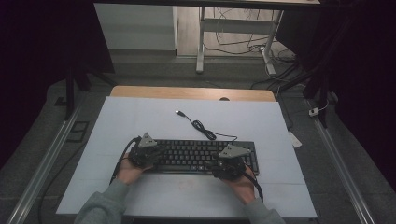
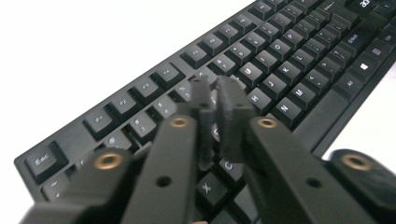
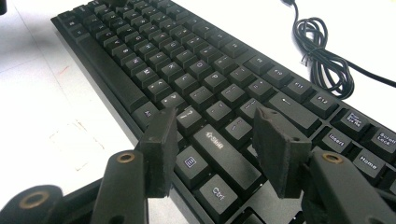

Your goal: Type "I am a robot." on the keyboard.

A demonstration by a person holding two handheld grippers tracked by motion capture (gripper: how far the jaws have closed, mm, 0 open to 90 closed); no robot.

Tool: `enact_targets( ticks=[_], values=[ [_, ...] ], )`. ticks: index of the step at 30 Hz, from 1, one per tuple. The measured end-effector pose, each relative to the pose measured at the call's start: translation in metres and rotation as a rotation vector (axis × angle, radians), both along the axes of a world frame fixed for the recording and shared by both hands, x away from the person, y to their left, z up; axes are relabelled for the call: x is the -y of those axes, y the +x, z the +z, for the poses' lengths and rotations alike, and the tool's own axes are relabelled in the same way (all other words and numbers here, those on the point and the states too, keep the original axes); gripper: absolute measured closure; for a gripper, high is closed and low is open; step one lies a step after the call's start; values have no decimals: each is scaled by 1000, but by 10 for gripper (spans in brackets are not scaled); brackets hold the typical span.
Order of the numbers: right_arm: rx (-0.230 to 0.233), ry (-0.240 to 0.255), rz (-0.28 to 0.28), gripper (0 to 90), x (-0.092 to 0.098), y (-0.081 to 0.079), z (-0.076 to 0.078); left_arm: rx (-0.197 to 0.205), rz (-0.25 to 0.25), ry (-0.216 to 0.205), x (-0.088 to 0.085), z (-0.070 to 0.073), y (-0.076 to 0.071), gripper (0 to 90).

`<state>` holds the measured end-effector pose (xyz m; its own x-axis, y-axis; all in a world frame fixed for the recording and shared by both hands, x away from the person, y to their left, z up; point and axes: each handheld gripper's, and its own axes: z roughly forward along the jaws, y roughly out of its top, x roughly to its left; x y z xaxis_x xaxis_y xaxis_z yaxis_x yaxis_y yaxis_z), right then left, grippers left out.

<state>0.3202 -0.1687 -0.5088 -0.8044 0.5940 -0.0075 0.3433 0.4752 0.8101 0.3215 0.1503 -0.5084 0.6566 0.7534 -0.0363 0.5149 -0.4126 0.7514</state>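
With my left gripper (image 2: 219, 95) pinched shut on nothing to poke single keys, my right gripper (image 3: 215, 140) hovers with jaws apart and empty over the keyboard (image 1: 201, 156) lying flat on the counter (image 1: 140, 116).

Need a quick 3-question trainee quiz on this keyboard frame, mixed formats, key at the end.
1. True or false: the left gripper has its jaws spread wide apart over the keyboard.
2. Which end of the keyboard does the right gripper hover over? A) the Esc end B) the Shift and Ctrl end C) neither, it is off the keyboard
3. Fill in: the keyboard's cable lies coiled on the white table, and its USB plug is ____.

Key: 1 false, the jaws are together with nothing between them. 2 B. 3 unplugged, lying loose on the table.
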Motion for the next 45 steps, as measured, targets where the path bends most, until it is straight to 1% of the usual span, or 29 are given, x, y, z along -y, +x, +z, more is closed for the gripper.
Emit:
enact_targets(
  ticks=[7, 12, 19, 30, 34, 37, 38, 39, 41, 45],
  values=[
    [-4, -4, -3, 500, -1, 1, -1, -6, -20, 26, 12, 0, 9, 890],
    [-4, -3, -4, 497, -1, 1, -1, -20, -12, 34, 18, -4, 15, 890],
    [-4, -4, -6, 494, -1, 1, -2, -33, -11, 46, 22, -8, 19, 889],
    [-1, -6, -6, 489, -1, 1, -2, -42, -14, 63, 26, -11, 19, 888],
    [0, -6, -6, 487, -1, 2, -2, -42, -12, 62, 26, -12, 19, 888],
    [1, -6, -7, 486, -1, 2, -1, -42, -14, 67, 26, -13, 19, 888],
    [1, -6, -7, 486, -1, 2, -1, -50, -13, 77, 26, -14, 20, 889],
    [1, -6, -7, 486, -1, 2, -1, -44, -13, 76, 26, -15, 19, 889],
    [1, -10, -7, 486, -1, 1, -1, -44, -11, 74, 26, -15, 19, 890],
    [2, -8, -7, 486, -1, 1, -1, -29, -14, 84, 27, -13, 17, 890]
  ],
)
